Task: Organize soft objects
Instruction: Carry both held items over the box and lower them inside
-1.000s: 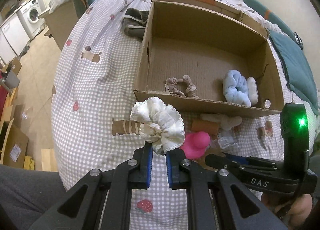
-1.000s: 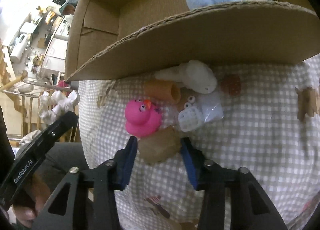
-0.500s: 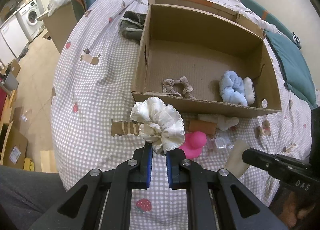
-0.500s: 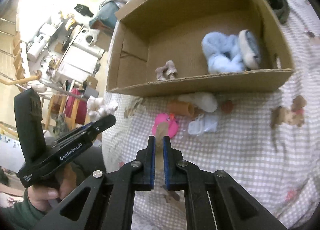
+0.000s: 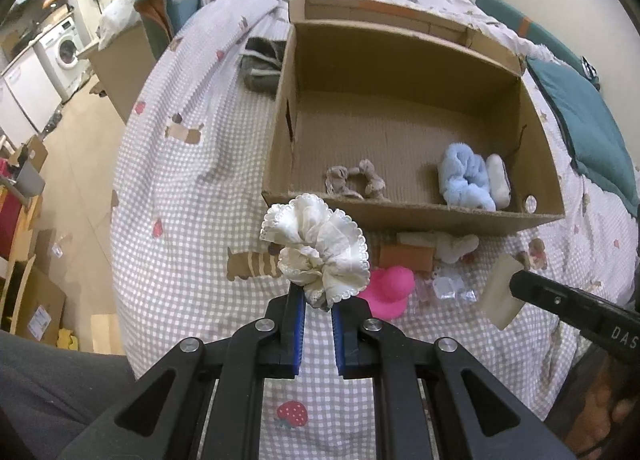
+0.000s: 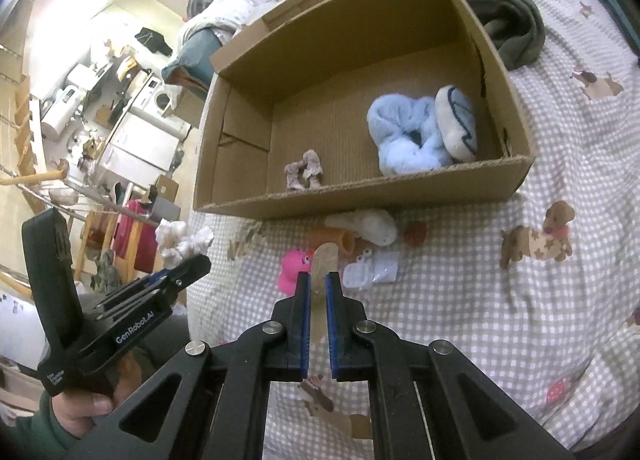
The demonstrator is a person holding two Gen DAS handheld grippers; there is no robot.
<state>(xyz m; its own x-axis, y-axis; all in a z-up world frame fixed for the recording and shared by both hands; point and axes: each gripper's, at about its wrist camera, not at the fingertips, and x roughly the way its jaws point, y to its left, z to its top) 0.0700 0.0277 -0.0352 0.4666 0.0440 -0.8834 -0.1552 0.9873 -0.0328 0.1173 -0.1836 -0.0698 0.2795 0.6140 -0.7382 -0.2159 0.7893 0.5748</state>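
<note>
The white lace scrunchie [image 5: 316,250] is held pinched in the left tongs [image 5: 318,306] at frame centre, just below the cardboard box's [image 5: 420,216] near wall. A beige pad [image 6: 322,260], upright, is gripped by the right tongs [image 6: 318,288]; the box opening lies above both, in the upper frame, nearer the left.

A bed [image 5: 192,188] fills most of the room, spread with a lilac-and-white checked cover printed with little dogs and strawberries. A teal pillow [image 5: 588,128] lies at its far edge, and a dark green garment [image 6: 508,24] sits crumpled on the cover. Beyond the bed stand a washing machine [image 5: 66,50] and white cabinets [image 6: 140,148]. Flat cardboard [image 5: 30,304] leans on the tiled floor [image 5: 80,180].
</note>
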